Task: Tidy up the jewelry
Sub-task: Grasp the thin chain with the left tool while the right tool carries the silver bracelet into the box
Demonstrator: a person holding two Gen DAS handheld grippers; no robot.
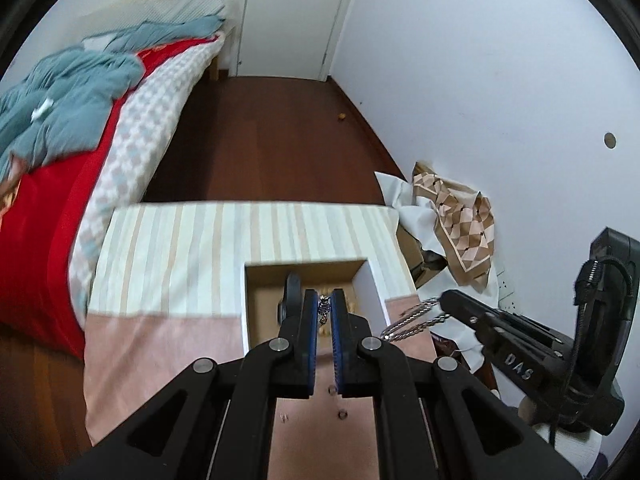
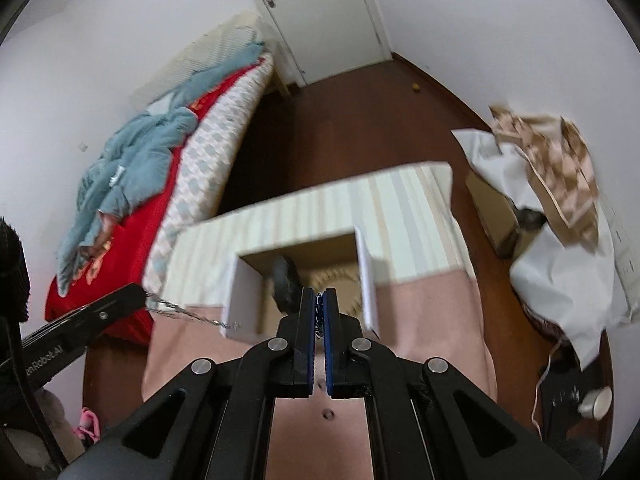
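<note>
Evidently lifting: left gripper (image 1: 325, 312) and right gripper (image 2: 319, 308) each pinch an end of a silver chain (image 1: 412, 318) above the open box (image 1: 246, 292) near the table's far edge, likely keeping it untangled.

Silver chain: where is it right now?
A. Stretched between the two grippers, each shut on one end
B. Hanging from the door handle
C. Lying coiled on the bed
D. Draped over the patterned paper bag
A: the left gripper and the right gripper are each pinched shut on part of the silver chain, which spans the gap between them above the open box.
</note>
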